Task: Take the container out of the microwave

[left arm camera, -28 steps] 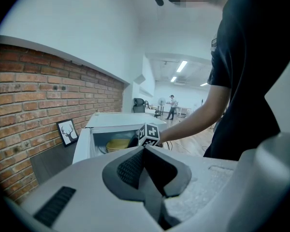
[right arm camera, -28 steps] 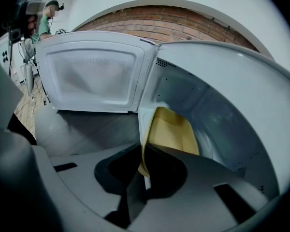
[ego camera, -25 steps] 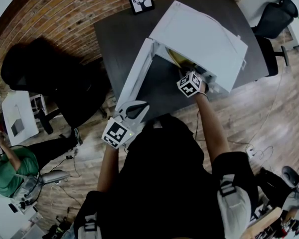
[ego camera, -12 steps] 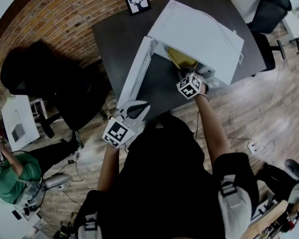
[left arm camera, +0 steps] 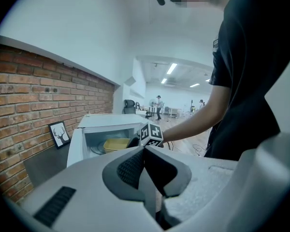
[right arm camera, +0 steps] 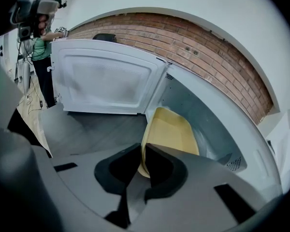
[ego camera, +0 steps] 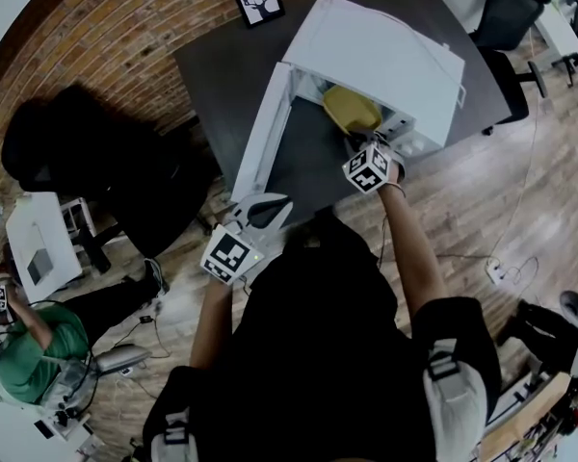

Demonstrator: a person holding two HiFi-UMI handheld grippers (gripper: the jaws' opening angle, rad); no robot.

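Right gripper (right arm camera: pixel 141 152) is clamped on the near rim of the yellow container (right arm camera: pixel 171 132), which sits at the microwave (ego camera: pixel 390 61) mouth, upper centre of the head view. Left gripper (left arm camera: pixel 144 153) is pinched together on nothing. I'd pull straight back and level, since a rim grip may tip; the open door (right arm camera: pixel 104 79) bounds the left, with bare table (ego camera: pixel 222 75) showing beside it.

Head cam down; all share microwave (ego camera: pixel 380 56).
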